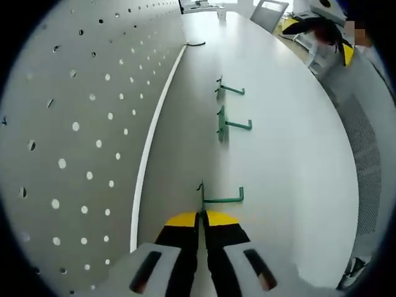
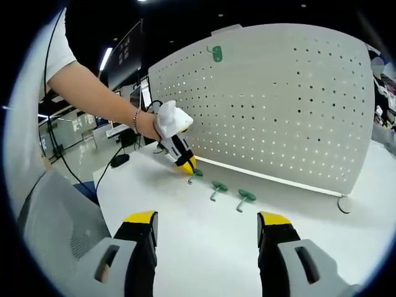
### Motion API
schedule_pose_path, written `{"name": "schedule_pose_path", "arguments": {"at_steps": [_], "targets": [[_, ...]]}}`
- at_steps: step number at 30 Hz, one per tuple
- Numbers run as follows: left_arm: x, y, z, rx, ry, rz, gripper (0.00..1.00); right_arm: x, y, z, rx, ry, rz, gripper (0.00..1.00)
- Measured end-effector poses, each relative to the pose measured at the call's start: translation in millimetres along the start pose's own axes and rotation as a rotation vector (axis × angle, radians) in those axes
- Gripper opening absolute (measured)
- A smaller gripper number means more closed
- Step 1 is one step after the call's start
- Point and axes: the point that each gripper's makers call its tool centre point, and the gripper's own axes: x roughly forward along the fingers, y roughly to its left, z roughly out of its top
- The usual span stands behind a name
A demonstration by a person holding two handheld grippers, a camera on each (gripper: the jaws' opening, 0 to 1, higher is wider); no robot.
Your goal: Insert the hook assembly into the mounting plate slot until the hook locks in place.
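Left claw point(image 1: 202, 218) closed on nearest green metal hook point(image 1: 218, 197), low on white surface point(image 1: 291, 154). Two further green hooks point(image 1: 226, 122) laid beyond. White perforated pegboard panel point(image 1: 80, 124) stood left. Right claw point(image 2: 207, 226) held wide, nothing gripped.

White worktop point(image 2: 204, 241) carrying three green hooks in a row, nearest hook point(image 1: 219, 197), middle hook point(image 1: 230, 122) and far hook point(image 1: 228, 88), with upright white pegboard point(image 2: 278, 117) standing along its edge just beside them.
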Motion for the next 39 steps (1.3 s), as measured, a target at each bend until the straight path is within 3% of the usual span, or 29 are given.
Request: {"name": "schedule_pose_path", "arguments": {"at_steps": [15, 18, 21, 27, 39], "targets": [[0, 0.3, -0.4, -0.007, -0.007, 0.007, 0.03, 0, -1, -1.4, 0.009, 0.001, 0.0, 0.63], [-1, 3.1, -1.2, -0.1, -0.024, 0.027, 0.03, 0, -2, 0.3, 0.013, -0.006, -0.005, 0.63], [-4, 0.1, 7.0, -0.034, -0.072, 0.032, 0.02, -1, -4, 0.9, 0.019, -0.01, -0.008, 0.63], [-13, 5.4, 17.3, -0.057, -0.146, 0.07, 0.02, -1, -4, 0.8, 0.022, -0.012, -0.009, 0.63], [-26, -2.0, 27.9, -0.056, -0.215, 0.099, 0.02, -1, -3, 1.5, 0.016, -0.011, -0.007, 0.63]]}}
